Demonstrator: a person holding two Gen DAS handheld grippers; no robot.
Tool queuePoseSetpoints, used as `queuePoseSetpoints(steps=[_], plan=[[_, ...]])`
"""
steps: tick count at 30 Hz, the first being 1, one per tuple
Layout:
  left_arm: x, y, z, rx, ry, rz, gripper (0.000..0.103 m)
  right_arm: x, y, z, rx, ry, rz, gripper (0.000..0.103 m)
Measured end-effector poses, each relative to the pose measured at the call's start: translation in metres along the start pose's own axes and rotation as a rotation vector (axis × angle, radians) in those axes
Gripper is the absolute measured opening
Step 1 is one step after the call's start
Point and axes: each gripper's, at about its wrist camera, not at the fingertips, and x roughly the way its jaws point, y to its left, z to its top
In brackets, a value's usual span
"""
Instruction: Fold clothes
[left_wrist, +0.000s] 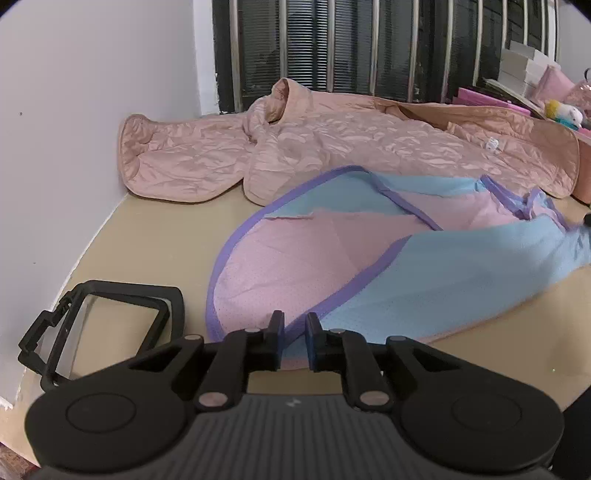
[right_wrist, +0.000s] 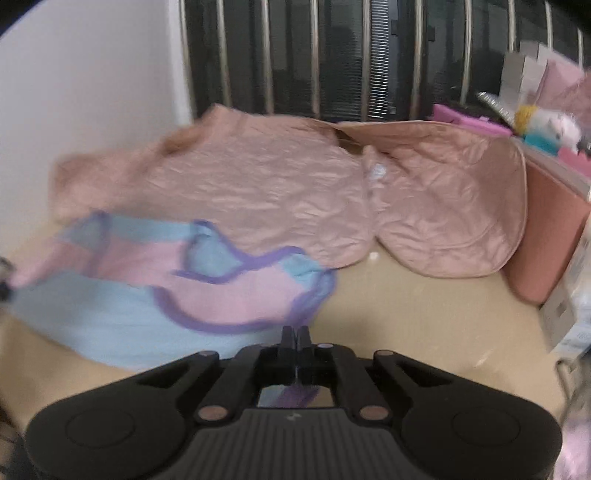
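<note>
A thin mesh garment (left_wrist: 332, 254) in pink and light blue with purple trim lies on the tan table (left_wrist: 147, 229). Its near purple hem runs between the fingers of my left gripper (left_wrist: 295, 332), whose jaws stand narrowly apart with a gap still showing around the cloth. In the blurred right wrist view the same garment (right_wrist: 110, 325) spreads to the left. My right gripper (right_wrist: 295, 338) has its fingers pressed together at the garment's near right edge, and purple and blue cloth shows under them. A quilted pink jacket (left_wrist: 332, 147) lies spread behind the garment.
A white wall (left_wrist: 74, 147) bounds the table on the left, with a barred window (left_wrist: 369, 48) behind. A black-framed pane (left_wrist: 110, 332) sits beside my left gripper. On the right stand a pink box (right_wrist: 546, 236), stacked boxes and a stuffed toy (right_wrist: 554, 129).
</note>
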Motion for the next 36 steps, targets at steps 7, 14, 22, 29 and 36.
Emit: queuePoseSetpoints(steps=[7, 14, 22, 29, 36], plan=[[-0.027, 0.000, 0.000, -0.035, -0.066, -0.050, 0.036, -0.022, 0.009, -0.016, 0.023, -0.057, -0.042, 0.025], [-0.006, -0.012, -0.001, -0.012, -0.026, -0.057, 0.013, -0.030, 0.008, -0.040, 0.147, -0.034, 0.046, 0.031], [-0.016, -0.001, -0.007, -0.081, -0.052, 0.016, 0.000, -0.014, 0.010, -0.040, 0.176, -0.037, -0.003, 0.003], [-0.017, -0.010, 0.000, -0.044, -0.082, -0.021, 0.044, -0.031, 0.019, -0.038, 0.134, -0.086, 0.007, 0.022], [0.011, -0.016, 0.006, 0.018, -0.010, -0.024, 0.005, -0.015, 0.027, -0.034, 0.100, -0.052, 0.018, 0.007]])
